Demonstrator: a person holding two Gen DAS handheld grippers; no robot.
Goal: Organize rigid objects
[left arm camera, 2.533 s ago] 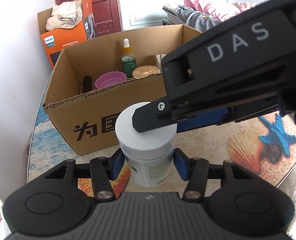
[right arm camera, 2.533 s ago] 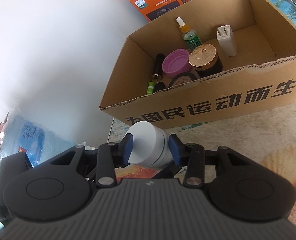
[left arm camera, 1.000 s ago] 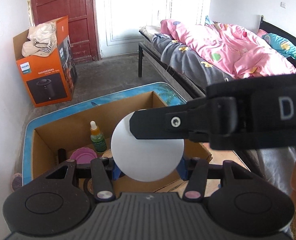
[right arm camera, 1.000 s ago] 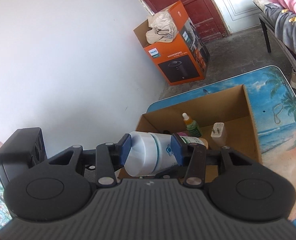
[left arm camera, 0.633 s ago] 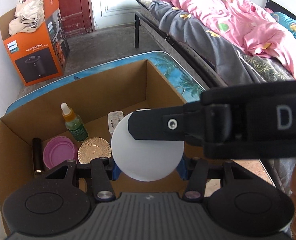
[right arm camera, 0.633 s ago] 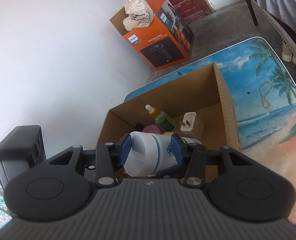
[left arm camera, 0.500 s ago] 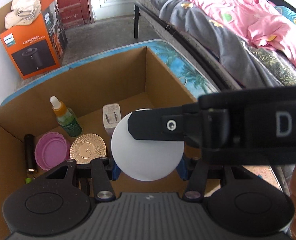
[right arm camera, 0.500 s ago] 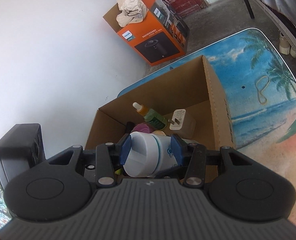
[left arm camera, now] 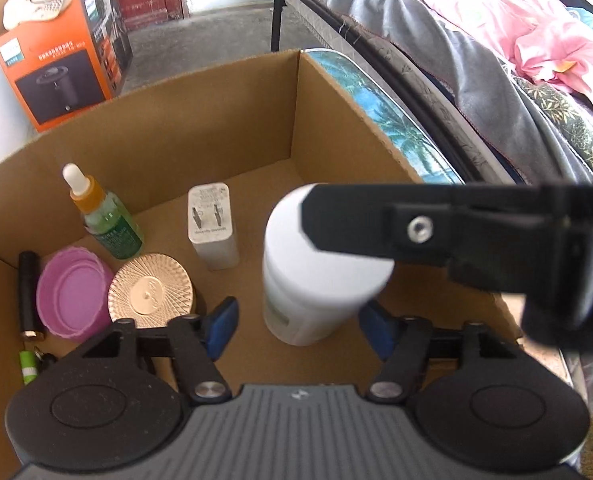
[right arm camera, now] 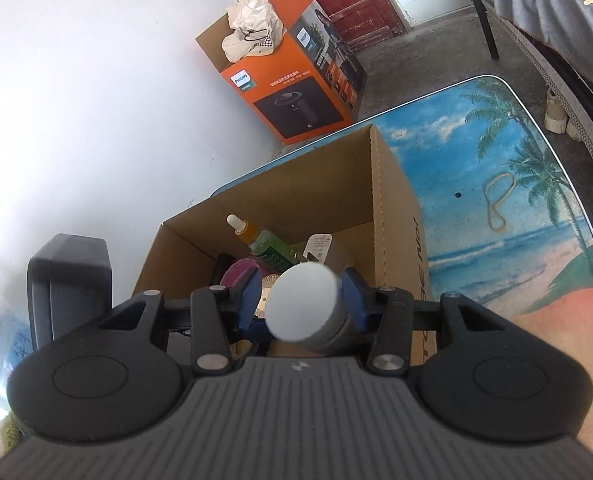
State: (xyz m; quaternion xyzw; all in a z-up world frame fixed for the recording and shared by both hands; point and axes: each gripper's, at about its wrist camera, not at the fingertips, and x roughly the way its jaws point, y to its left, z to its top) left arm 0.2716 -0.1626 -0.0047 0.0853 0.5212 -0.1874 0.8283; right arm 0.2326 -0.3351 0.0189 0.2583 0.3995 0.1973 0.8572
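Left wrist steeply down, right wrist slanting, both sharing cardboard box (left arm camera: 200,128) interior

Box crowded on its left, open floor on its right.

Inside the box (left arm camera: 296,92) the left end is packed: dropper bottle (left arm camera: 100,216), purple cup (left arm camera: 70,294), gold lid (left arm camera: 150,296) and a black tube (left arm camera: 28,280) along the wall, with the charger (left arm camera: 212,232) just beside them. The white jar (left arm camera: 316,276) stands mid-floor, the left gripper (left arm camera: 298,320) open around it with clear gaps at both pads, and the right gripper (right arm camera: 300,306) crosses above its lid. Right of the jar the cardboard floor runs bare to the far corner. The gap between jar and near wall seems narrow, though the gripper body hides it. Beyond the box the counter (right arm camera: 536,208) carries only a rubber band (right arm camera: 498,200).
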